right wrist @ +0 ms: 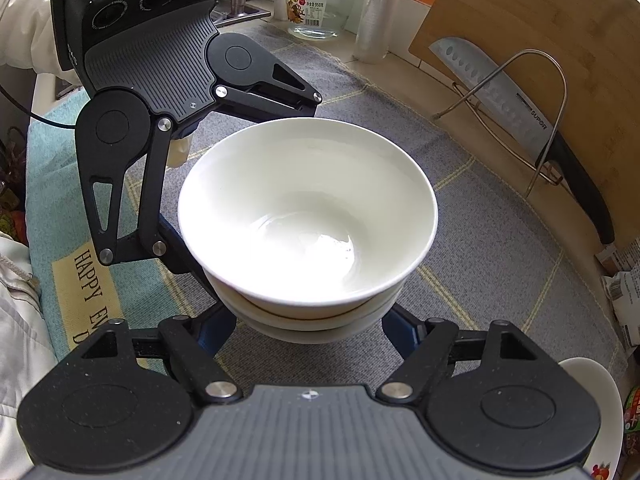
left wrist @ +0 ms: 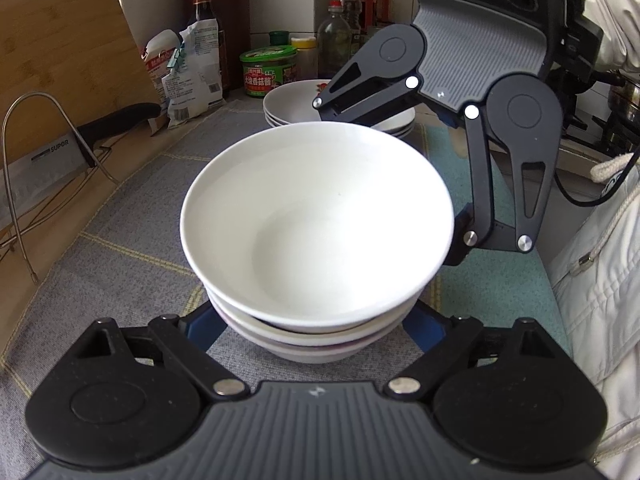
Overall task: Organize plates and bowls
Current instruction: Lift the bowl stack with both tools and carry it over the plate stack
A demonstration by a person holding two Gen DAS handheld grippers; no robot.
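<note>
A stack of three white bowls point(left wrist: 316, 216) stands on the grey checked mat point(left wrist: 120, 220), the top bowl empty and sitting slightly askew. My left gripper point(left wrist: 316, 320) straddles the lower bowls from the near side, its blue fingers point(left wrist: 204, 326) against the stack under the top rim. My right gripper point(left wrist: 388, 176) comes in from the far right and straddles the same bowl stack point(right wrist: 308, 200) crosswise. In the right wrist view its fingers point(right wrist: 400, 326) also lie against the lower bowls, with the left gripper point(right wrist: 248, 182) opposite. The pad contacts are partly hidden by the rims.
A pile of white plates point(left wrist: 288, 100) sits behind the bowls, with sauce jars and bottles point(left wrist: 268, 72) beyond. A bamboo cutting board point(left wrist: 60, 60), a knife point(left wrist: 116, 124) and a wire rack point(left wrist: 24, 140) stand at the left. A person's white jacket point(left wrist: 600, 300) borders the right.
</note>
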